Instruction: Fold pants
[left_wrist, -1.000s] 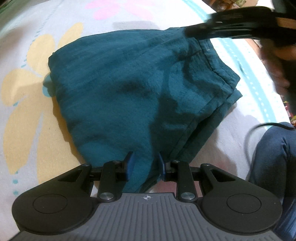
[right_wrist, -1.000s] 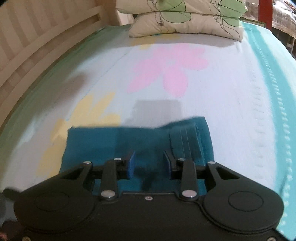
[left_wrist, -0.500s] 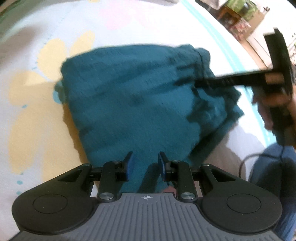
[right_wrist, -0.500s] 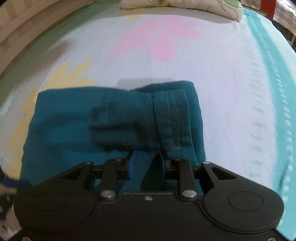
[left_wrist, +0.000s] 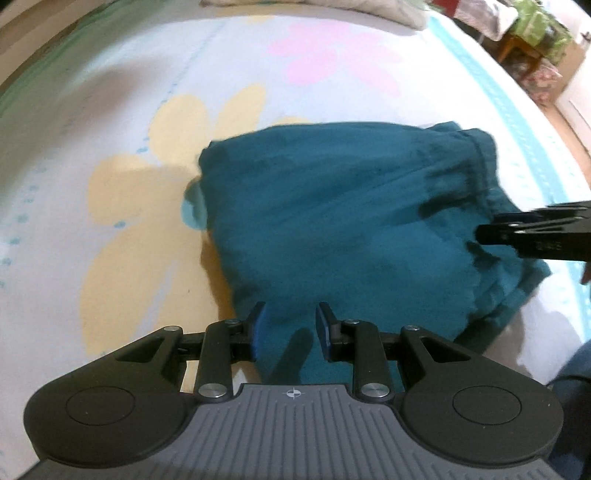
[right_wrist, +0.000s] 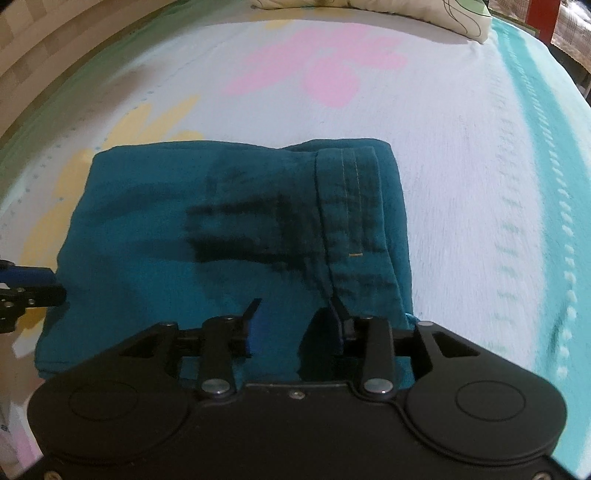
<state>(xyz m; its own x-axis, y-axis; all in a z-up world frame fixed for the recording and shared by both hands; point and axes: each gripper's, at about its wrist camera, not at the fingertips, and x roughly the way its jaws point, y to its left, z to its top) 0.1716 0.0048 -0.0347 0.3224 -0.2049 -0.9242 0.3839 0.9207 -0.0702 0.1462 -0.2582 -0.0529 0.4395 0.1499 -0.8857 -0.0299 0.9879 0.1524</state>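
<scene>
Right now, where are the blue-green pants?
The pants lie folded on the flowered bedsheet, mid-frame in both wrist views, beside the yellow flower, below the pink one.

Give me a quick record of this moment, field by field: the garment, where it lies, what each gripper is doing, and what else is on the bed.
garment: teal pants, folded into a compact stack
surface: flower-print bedsheet
left gripper: jaws apart over the stack's near edge, nothing pinched
right gripper: jaws just opening, over the stitched hem, nothing held
other: pillow at the far end of the bed
</scene>
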